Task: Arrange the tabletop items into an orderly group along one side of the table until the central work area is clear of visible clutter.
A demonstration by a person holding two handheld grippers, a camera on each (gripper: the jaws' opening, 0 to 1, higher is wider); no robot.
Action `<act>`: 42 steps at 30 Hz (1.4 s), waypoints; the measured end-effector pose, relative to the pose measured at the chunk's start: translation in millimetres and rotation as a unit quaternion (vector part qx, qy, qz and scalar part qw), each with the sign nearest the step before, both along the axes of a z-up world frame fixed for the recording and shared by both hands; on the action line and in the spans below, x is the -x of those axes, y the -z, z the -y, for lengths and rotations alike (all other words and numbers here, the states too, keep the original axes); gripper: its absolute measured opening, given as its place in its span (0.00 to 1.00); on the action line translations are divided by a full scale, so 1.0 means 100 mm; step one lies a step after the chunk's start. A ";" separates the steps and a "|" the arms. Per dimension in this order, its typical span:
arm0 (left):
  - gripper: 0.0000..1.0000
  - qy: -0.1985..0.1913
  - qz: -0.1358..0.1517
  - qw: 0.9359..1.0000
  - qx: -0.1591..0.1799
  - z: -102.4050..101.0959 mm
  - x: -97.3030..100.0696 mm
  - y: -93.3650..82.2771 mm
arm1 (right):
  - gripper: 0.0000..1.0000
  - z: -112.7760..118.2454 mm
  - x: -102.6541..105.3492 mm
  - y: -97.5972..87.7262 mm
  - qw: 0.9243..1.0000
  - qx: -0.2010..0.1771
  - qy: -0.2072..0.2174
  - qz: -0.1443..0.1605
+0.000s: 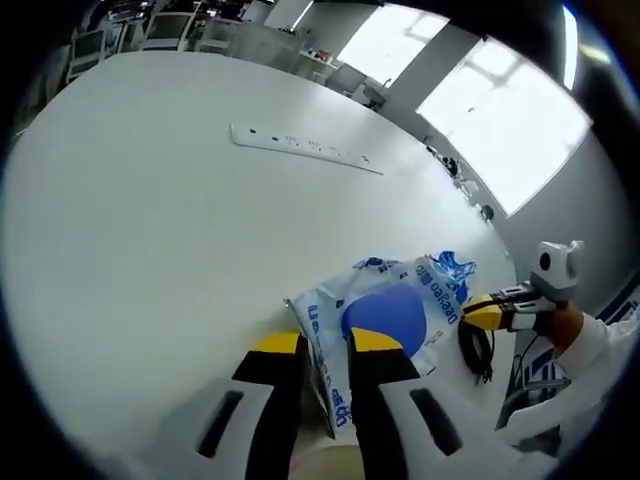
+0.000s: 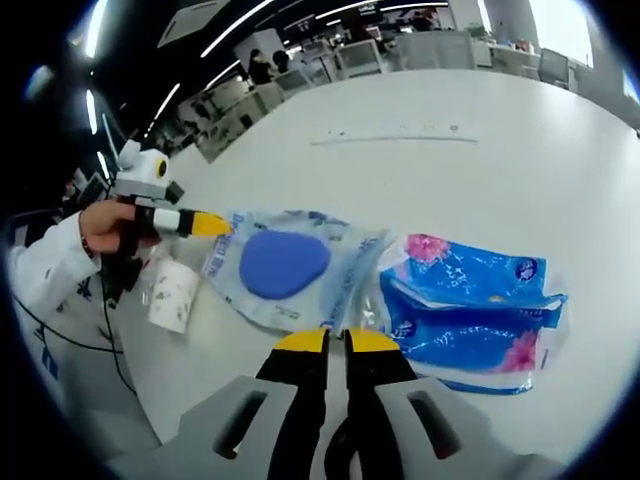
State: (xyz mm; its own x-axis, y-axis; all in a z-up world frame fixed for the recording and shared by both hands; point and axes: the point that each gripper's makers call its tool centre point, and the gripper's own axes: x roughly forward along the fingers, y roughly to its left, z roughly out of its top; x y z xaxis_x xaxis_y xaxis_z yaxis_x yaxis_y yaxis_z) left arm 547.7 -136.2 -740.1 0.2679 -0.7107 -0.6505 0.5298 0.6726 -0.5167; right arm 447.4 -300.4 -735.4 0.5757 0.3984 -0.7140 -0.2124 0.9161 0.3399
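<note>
Between my left gripper (image 1: 325, 345) jaws, nearly shut, the wipes pack (image 1: 395, 315) edge looks pinched at 12 o'clock; my right gripper (image 2: 335, 342), almost closed, seems to pinch its opposite edge, tissue packet (image 2: 470, 315) at 2 o'clock—next, slide both sideward.
</note>
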 end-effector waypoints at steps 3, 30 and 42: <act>0.16 -0.001 0.003 1.000 0.003 0.00 0.00 -0.03 | 0.07 0.02 0.01 -0.02 1.000 0.003 0.002 0.002; 0.36 0.003 0.038 0.999 0.018 -0.13 0.07 -0.37 | 0.23 0.02 0.00 -0.33 0.999 0.012 -0.010 0.042; 0.63 0.014 0.063 0.997 0.043 -0.14 0.16 -0.65 | 0.32 -0.06 -0.04 -0.48 0.998 0.002 -0.024 0.056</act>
